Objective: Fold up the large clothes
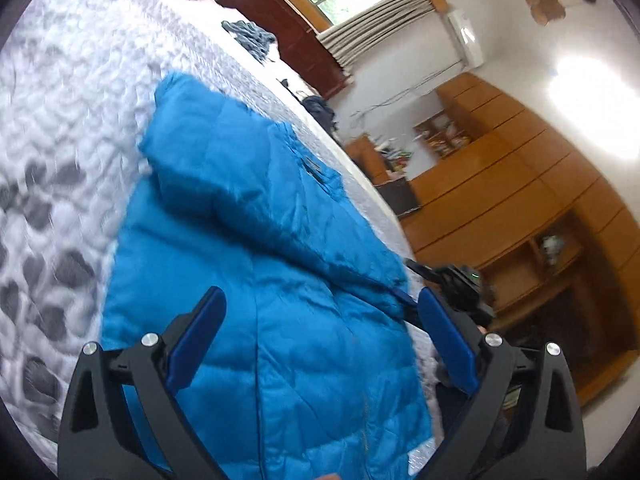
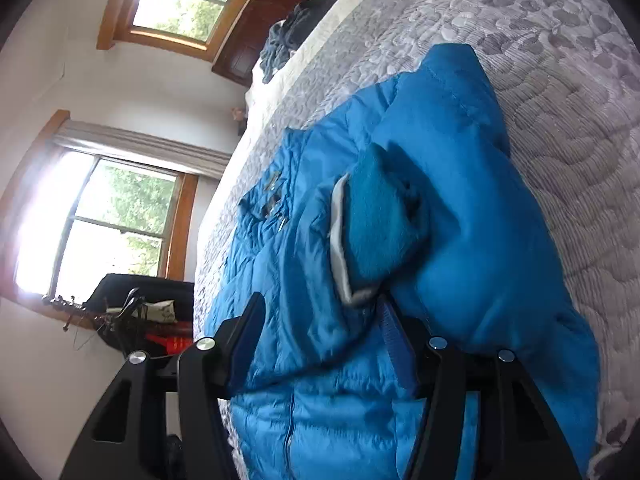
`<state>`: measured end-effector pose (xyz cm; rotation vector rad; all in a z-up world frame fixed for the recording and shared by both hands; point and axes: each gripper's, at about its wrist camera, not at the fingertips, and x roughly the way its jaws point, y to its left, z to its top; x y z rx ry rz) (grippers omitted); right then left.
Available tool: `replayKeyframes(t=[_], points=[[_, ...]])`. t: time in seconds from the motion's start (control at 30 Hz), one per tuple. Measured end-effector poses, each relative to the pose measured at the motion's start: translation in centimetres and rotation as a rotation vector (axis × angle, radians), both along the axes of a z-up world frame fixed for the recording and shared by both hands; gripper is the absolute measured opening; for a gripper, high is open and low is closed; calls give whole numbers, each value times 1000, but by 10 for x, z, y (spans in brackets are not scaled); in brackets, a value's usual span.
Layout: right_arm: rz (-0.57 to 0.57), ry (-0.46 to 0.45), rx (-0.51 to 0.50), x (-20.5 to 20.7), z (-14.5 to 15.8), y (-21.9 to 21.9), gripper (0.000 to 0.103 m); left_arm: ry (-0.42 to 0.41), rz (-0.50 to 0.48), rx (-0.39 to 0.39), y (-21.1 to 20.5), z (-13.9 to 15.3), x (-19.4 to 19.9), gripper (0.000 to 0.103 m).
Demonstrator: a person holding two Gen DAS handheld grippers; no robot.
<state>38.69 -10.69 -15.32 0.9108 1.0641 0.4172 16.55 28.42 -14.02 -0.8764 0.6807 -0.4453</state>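
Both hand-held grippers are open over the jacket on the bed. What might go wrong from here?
1. The puffy blue quilted jacket looks slick and bulky; a folded sleeve may spring back open.
2. The jacket lies near the edge of the grey leaf-patterned bedspread, so a pull could slide it off.
3. The open left hand-held gripper and right hand-held gripper could pinch only the top layer.

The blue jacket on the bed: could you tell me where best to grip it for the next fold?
Probably the jacket's hem edge nearest the grippers, from the bed's near side: both open grippers, left and right, already straddle it there, and the sleeve lies folded across.
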Motion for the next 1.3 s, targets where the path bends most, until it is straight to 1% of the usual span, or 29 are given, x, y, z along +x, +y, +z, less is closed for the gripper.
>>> replayKeyframes(t=[0.07, 0.13, 0.17, 0.27, 0.3, 0.33, 0.43, 0.47, 0.53, 0.57, 0.6, 0.7, 0.77, 1.0, 1.1, 1.13, 1.17, 1.23, 1.3], points=[[-18, 4, -2, 4, -4, -1, 57, 34, -14, -8, -2, -14, 4, 96], [-34, 7, 6, 5, -5, -2, 56, 44, -19, 2, -4, -23, 7, 96], [-43, 6, 12, 5, -4, -5, 56, 35, -20, 16, -6, -23, 5, 96], [-71, 0, 25, 4, -2, -13, 56, -5, -27, 91, -17, -24, 0, 96], [-82, 6, 28, 5, -4, -16, 54, -10, -28, 101, -19, -25, -2, 96], [-87, 11, 32, 7, -5, -16, 54, -15, -31, 101, -20, -25, -2, 97], [-85, 12, 15, 16, -6, -10, 51, -20, -33, 63, -15, -27, -3, 98], [-79, 11, 5, 18, -5, -8, 48, -22, -33, 52, -12, -28, -4, 98], [-62, 2, -38, 23, -2, -1, 33, -23, -35, 47, -12, -29, -4, 98], [-51, -10, -72, 27, 2, 2, 20, -23, -36, 51, -13, -29, -4, 98], [-42, -24, -94, 29, 6, 4, 18, -23, -37, 55, -14, -29, -4, 98], [-33, -59, -130, 31, 23, 3, 15, -25, -37, 57, -14, -29, -4, 98], [-27, -76, -131, 29, 32, 0, 15, -25, -37, 57, -14, -30, -3, 98], [-48, -138, -154, 16, 47, -21, 11, -26, -40, 60, -14, -30, -3, 98], [-66, -179, -201, 9, 56, -33, 10, -27, -40, 60, -14, -30, -3, 98], [-76, -182, -212, 8, 57, -37, 6, -27, -42, 61, -14, -31, -2, 99], [-81, -181, -218, 7, 56, -41, 6, -27, -41, 61, -14, -31, -2, 99], [-85, -167, -206, 6, 49, -48, 6, -27, -42, 60, -13, -31, -2, 99], [-87, -143, -216, 6, 39, -49, 6, -24, -41, 59, -13, -31, -1, 99]])
